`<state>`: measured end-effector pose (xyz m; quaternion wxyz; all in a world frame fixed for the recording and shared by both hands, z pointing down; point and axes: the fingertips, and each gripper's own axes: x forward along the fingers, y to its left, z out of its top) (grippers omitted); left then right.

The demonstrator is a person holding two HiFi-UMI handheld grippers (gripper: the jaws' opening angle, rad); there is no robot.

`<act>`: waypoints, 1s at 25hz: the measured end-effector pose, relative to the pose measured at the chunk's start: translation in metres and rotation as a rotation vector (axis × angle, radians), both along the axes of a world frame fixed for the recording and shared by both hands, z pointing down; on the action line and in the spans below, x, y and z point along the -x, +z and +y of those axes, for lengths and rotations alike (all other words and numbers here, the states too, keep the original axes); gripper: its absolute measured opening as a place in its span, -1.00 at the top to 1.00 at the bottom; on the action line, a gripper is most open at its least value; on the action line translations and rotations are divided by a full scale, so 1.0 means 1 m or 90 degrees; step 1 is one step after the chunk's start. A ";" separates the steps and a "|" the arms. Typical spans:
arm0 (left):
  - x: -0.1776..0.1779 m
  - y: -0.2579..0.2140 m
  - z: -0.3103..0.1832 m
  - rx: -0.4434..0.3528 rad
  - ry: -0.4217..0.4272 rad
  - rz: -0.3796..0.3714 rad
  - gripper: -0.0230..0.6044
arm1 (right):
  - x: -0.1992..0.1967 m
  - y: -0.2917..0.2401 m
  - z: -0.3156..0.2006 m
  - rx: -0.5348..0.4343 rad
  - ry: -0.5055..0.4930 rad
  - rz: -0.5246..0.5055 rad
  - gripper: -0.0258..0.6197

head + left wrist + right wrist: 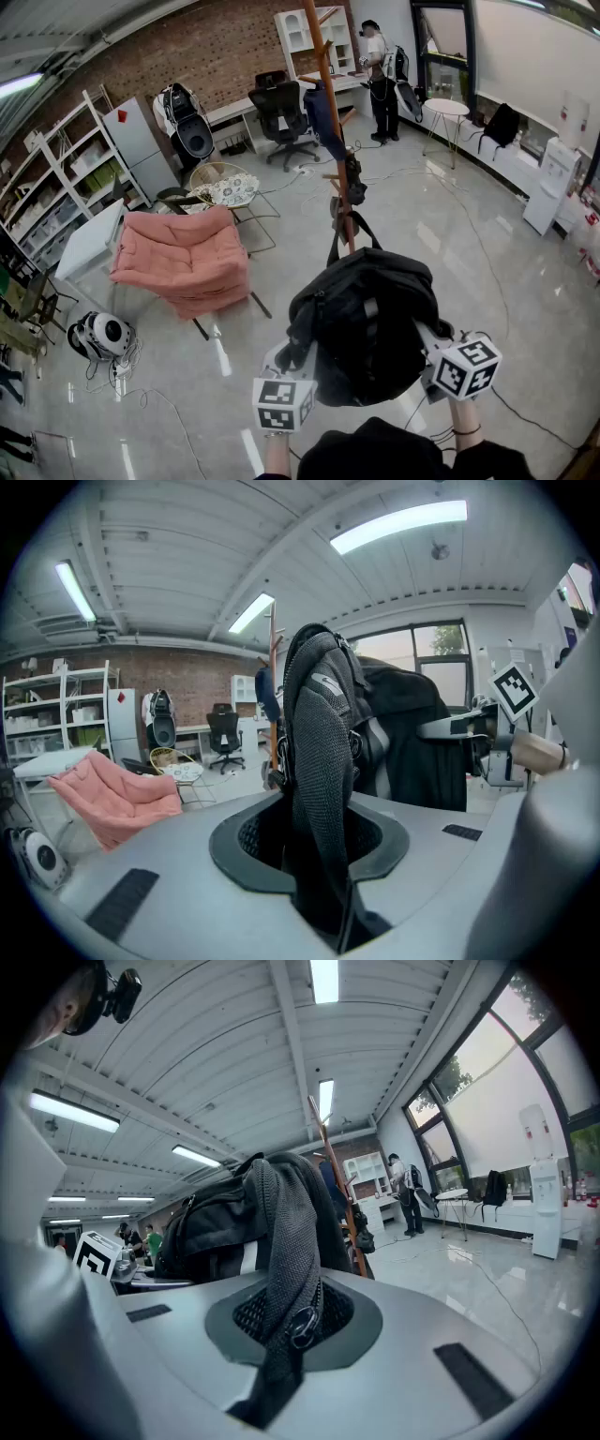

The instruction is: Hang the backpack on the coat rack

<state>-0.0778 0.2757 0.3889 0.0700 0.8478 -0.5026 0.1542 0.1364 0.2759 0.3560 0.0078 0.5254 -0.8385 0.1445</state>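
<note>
Standing upright on the floor (pixel 450 244), the coat rack (pixel 328 103) already carries a dark blue garment (pixel 323 117) and a small black bag (pixel 353 183), so a free spot on it has to be found. The black backpack (pixel 366 319) is off the ground, held in the air just in front of the rack's pole, with its top loop (pixel 371 232) rising toward the pole, probably so the loop can be slipped on. The left hand-held gripper (pixel 323 874) pinches one mesh shoulder strap (pixel 319 733) between its jaws. The right hand-held gripper (pixel 281 1354), nearly pressed together, clamps the thinner part of the other mesh strap (pixel 286 1241). Gripping both sides likely keeps the bag level and stops it swinging.
</note>
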 end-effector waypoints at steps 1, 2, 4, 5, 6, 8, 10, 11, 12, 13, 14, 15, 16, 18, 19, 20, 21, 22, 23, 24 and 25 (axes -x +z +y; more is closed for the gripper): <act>0.000 0.002 -0.001 0.001 0.000 0.000 0.59 | 0.000 0.002 -0.001 0.001 0.000 0.000 0.84; -0.001 0.004 -0.001 0.002 0.000 -0.001 0.59 | -0.001 0.004 -0.001 0.001 0.001 0.000 0.84; -0.001 0.005 -0.002 0.002 -0.001 -0.001 0.59 | -0.001 0.006 -0.003 0.002 0.000 0.000 0.84; -0.001 0.005 -0.003 0.002 -0.001 -0.001 0.59 | -0.001 0.006 -0.003 0.002 0.000 -0.001 0.84; -0.001 0.005 -0.003 0.002 -0.002 -0.001 0.59 | -0.001 0.006 -0.004 0.003 0.000 -0.001 0.84; -0.002 0.005 -0.004 0.004 -0.005 -0.001 0.59 | -0.001 0.006 -0.004 0.004 -0.002 -0.003 0.84; -0.002 0.007 -0.005 0.006 -0.010 -0.001 0.59 | -0.003 0.007 -0.006 0.004 -0.004 -0.004 0.84; -0.004 0.008 -0.006 0.007 -0.011 -0.002 0.59 | -0.004 0.008 -0.008 0.005 -0.006 -0.004 0.84; -0.005 0.008 -0.007 0.007 -0.013 -0.002 0.59 | -0.005 0.009 -0.010 0.006 -0.007 -0.005 0.83; -0.007 0.009 -0.010 0.007 -0.015 -0.002 0.59 | -0.007 0.010 -0.013 0.007 -0.008 -0.007 0.84; -0.008 0.009 -0.013 0.008 -0.017 -0.002 0.59 | -0.009 0.011 -0.016 0.008 -0.010 -0.008 0.84; -0.010 0.010 -0.016 0.010 -0.020 -0.003 0.59 | -0.010 0.012 -0.020 0.009 -0.011 -0.010 0.84; -0.010 0.012 -0.018 0.013 -0.022 -0.004 0.59 | -0.011 0.013 -0.023 0.010 -0.013 -0.011 0.83; -0.012 0.015 -0.023 0.020 -0.026 -0.008 0.59 | -0.013 0.014 -0.028 0.012 -0.016 -0.013 0.83; -0.015 0.016 -0.024 0.024 -0.029 -0.009 0.59 | -0.015 0.015 -0.031 0.014 -0.018 -0.015 0.83; -0.018 0.017 -0.024 0.028 -0.031 -0.008 0.59 | -0.018 0.016 -0.033 0.016 -0.020 -0.015 0.83; -0.020 0.019 -0.025 0.031 -0.035 -0.007 0.59 | -0.020 0.017 -0.035 0.018 -0.022 -0.013 0.83; -0.022 0.020 -0.025 0.033 -0.039 -0.006 0.59 | -0.021 0.017 -0.037 0.020 -0.024 -0.011 0.83; -0.021 0.022 -0.026 0.036 -0.044 -0.005 0.59 | -0.021 0.018 -0.039 0.022 -0.025 -0.010 0.83; -0.020 0.024 -0.027 0.041 -0.047 -0.004 0.59 | -0.020 0.019 -0.042 0.024 -0.027 -0.010 0.83; -0.020 0.025 -0.029 0.046 -0.050 -0.003 0.59 | -0.019 0.020 -0.045 0.028 -0.029 -0.010 0.83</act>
